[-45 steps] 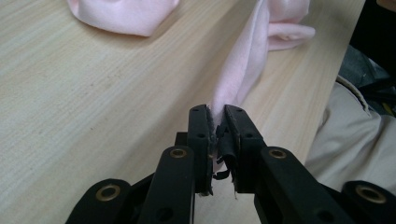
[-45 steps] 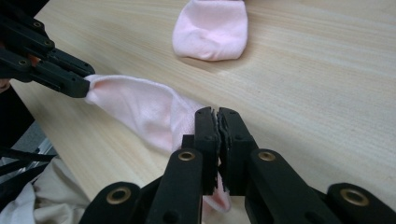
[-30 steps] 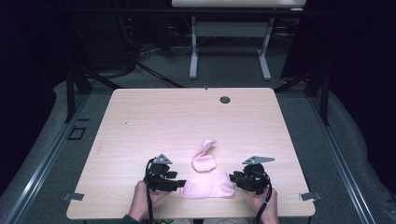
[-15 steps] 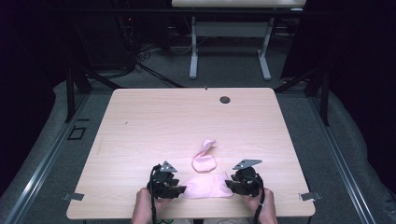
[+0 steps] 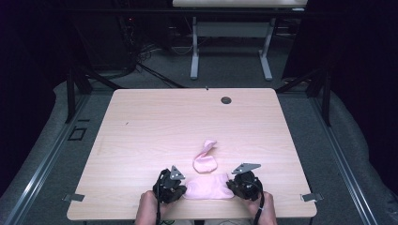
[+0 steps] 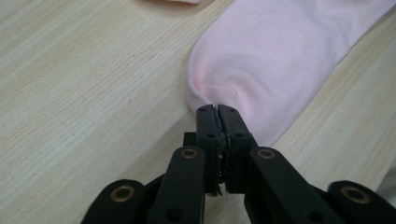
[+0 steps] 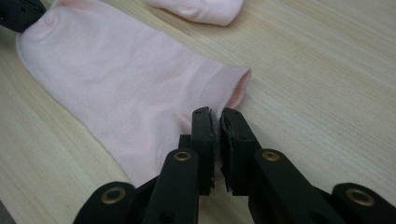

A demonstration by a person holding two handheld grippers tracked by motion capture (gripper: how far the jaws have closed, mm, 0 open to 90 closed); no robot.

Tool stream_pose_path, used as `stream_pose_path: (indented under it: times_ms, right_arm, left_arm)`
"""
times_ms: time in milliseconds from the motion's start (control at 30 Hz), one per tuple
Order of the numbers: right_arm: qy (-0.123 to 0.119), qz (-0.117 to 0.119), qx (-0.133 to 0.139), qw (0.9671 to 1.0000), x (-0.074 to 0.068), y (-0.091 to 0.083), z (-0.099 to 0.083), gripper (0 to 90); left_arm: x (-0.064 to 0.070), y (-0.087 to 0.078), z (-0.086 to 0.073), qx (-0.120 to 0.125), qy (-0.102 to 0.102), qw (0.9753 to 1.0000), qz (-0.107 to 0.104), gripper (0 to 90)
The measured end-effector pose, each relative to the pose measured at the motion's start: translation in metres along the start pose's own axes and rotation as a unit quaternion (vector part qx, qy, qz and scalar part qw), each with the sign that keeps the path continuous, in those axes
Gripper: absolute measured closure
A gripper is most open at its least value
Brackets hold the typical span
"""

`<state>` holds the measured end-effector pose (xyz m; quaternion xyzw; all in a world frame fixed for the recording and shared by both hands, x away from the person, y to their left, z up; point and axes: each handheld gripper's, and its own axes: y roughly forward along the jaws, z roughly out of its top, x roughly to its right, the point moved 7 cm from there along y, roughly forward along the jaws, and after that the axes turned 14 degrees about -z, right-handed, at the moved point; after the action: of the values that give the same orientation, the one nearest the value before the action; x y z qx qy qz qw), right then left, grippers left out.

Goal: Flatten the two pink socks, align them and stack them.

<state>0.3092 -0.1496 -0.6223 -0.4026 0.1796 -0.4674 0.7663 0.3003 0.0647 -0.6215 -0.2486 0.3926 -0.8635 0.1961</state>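
Lay flat near the table (image 5: pixel 141 140)'s front edge: a pink sock (image 5: pixel 209 186), stretched between 2 grippers, with a 2nd sock (image 5: pixel 205 157) crumpled just behind it, apart from the 1st. Left gripper (image 5: pixel 170 186) pinched shut on the sock's toe end, jaws pressed together with a small pucker of knit drawn up at the tips, as seen in the left gripper view (image 6: pixel 217 111). Right gripper (image 5: pixel 244 183) clamped on the cuff end, jaws nearly closed with a thin fold of fabric between them, plain in the right gripper view (image 7: pixel 215 114); cuff opening just beside the tips, toward the table's right side. Judged light, soft and limp: no stiffness to hold a shape, likely to sag or fold once lifted off the table, and to stretch rather than resist a pull. Not fragile, not slippery; knit gave the jaws plenty of bite. Best held at the 2 ends as here, toe and cuff, kept taut enough to stay flat. Looked shallow at the toe, so a hard tug might slip the fabric out there.
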Motion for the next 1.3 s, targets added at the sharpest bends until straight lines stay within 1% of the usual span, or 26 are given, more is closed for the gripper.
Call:
stream_pose_path:
  times_ms: [100,133,167,233,267,300,333,400,467,567,667,733,767,800,833,867,900,933,967,1000,1033,1100,1133,1167,1200,1300]
  right_arm:
    - [0.004,0.007,0.001,1.0,-0.002,-0.002,-0.001,84.5]
    - [0.0,0.007,0.0,1.0,-0.001,-0.003,-0.001,84.5]
    - [0.005,0.01,0.003,0.9999,-0.003,-0.004,-0.001,84.5]
    - [0.005,0.014,0.008,0.9999,-0.004,-0.008,-0.002,84.5]
    - [0.008,0.016,0.01,0.9998,-0.006,-0.01,-0.002,84.5]
    - [0.005,0.013,0.013,0.9998,-0.007,-0.012,-0.003,84.5]
    - [0.0,0.016,0.009,0.9998,-0.008,-0.013,-0.004,84.4]
    - [-0.004,0.019,0.009,0.9998,-0.013,-0.015,-0.005,84.4]
    - [-0.01,0.018,0.003,0.9998,-0.015,-0.015,-0.007,84.4]
    - [-0.011,0.019,-0.001,0.9998,-0.019,-0.013,-0.011,84.4]
    - [-0.011,0.019,-0.001,0.9998,-0.019,-0.013,-0.014,84.3]
    - [-0.013,0.02,-0.002,0.9997,-0.019,-0.014,-0.014,82.7]
    - [-0.011,0.021,-0.002,0.9997,-0.019,-0.014,-0.014,78.9]
    - [-0.007,0.024,0.0,0.9997,-0.018,-0.015,-0.013,70.6]
    - [-0.006,0.03,0.002,0.9995,-0.017,-0.015,-0.013,62.9]
    - [-0.004,0.03,0.006,0.9995,-0.016,-0.016,-0.012,57.9]
    - [0.004,0.033,0.012,0.9994,-0.015,-0.017,-0.011,53.0]
    - [0.001,0.035,0.014,0.9993,-0.012,-0.019,-0.009,46.5]
    - [0.008,0.038,0.017,0.9991,-0.011,-0.02,-0.008,41.2]
    - [0.012,0.035,0.021,0.9991,-0.008,-0.021,-0.005,34.6]
    - [0.016,0.033,0.028,0.9989,-0.005,-0.022,-0.002,27.7]
    - [0.026,0.033,0.036,0.9985,0.0,-0.023,0.004,19.2]
    - [0.027,0.033,0.039,0.9983,0.002,-0.022,0.007,17.5]
    - [0.029,0.039,0.041,0.998,0.003,-0.022,0.009,16.0]
    - [0.032,0.038,0.041,0.9979,0.005,-0.021,0.012,14.8]
    - [0.037,0.038,0.045,0.9976,0.01,-0.017,0.02,14.5]
  left_arm:
    - [-0.001,-0.002,-0.002,0.004,-0.004,0.9999,-0.012,89.6]
    - [-0.001,-0.003,-0.002,0.006,-0.006,0.9998,-0.018,89.8]
    - [0.0,-0.004,-0.004,0.008,-0.01,0.9997,-0.021,89.8]
    - [0.001,-0.008,-0.007,0.01,-0.011,0.9996,-0.025,89.8]
    - [0.002,-0.01,-0.009,0.01,-0.01,0.9996,-0.025,89.8]
    - [0.003,-0.011,-0.011,0.01,-0.012,0.9995,-0.026,89.8]
    - [0.004,-0.012,-0.012,0.01,-0.011,0.9996,-0.026,89.8]
    - [0.005,-0.014,-0.015,0.008,-0.011,0.9996,-0.025,89.7]
    - [0.003,-0.014,-0.017,0.006,-0.015,0.9996,-0.023,89.7]
    - [0.003,-0.013,-0.019,0.005,-0.016,0.9996,-0.024,89.6]
    - [0.002,-0.014,-0.019,0.002,-0.015,0.9996,-0.023,89.3]
    - [0.002,-0.014,-0.019,-0.001,-0.013,0.9997,-0.018,88.1]
    - [0.001,-0.015,-0.019,-0.001,-0.018,0.9998,-0.013,81.1]
    - [0.001,-0.016,-0.018,0.001,-0.02,0.9997,-0.012,68.6]
    - [0.001,-0.019,-0.017,0.005,-0.019,0.9997,-0.01,60.0]
    - [0.0,-0.02,-0.016,0.009,-0.021,0.9997,-0.01,52.3]
    - [-0.001,-0.023,-0.013,0.014,-0.024,0.9996,-0.011,45.3]
    - [-0.003,-0.026,-0.011,0.016,-0.022,0.9996,-0.01,38.0]
    - [-0.005,-0.029,-0.007,0.024,-0.024,0.9994,-0.009,32.5]
    - [-0.008,-0.032,-0.002,0.029,-0.025,0.9993,0.0,25.8]
    - [-0.01,-0.034,0.002,0.033,-0.022,0.9992,0.003,21.9]
    - [-0.013,-0.038,0.012,0.039,-0.016,0.9991,0.007,16.9]
    - [-0.015,-0.038,0.016,0.042,-0.015,0.999,0.005,15.3]
    - [-0.018,-0.039,0.021,0.043,-0.009,0.999,0.004,14.5]
    - [-0.021,-0.039,0.026,0.045,-0.01,0.9989,0.005,12.6]
    - [-0.029,-0.04,0.044,0.05,-0.004,0.9987,0.006,8.4]
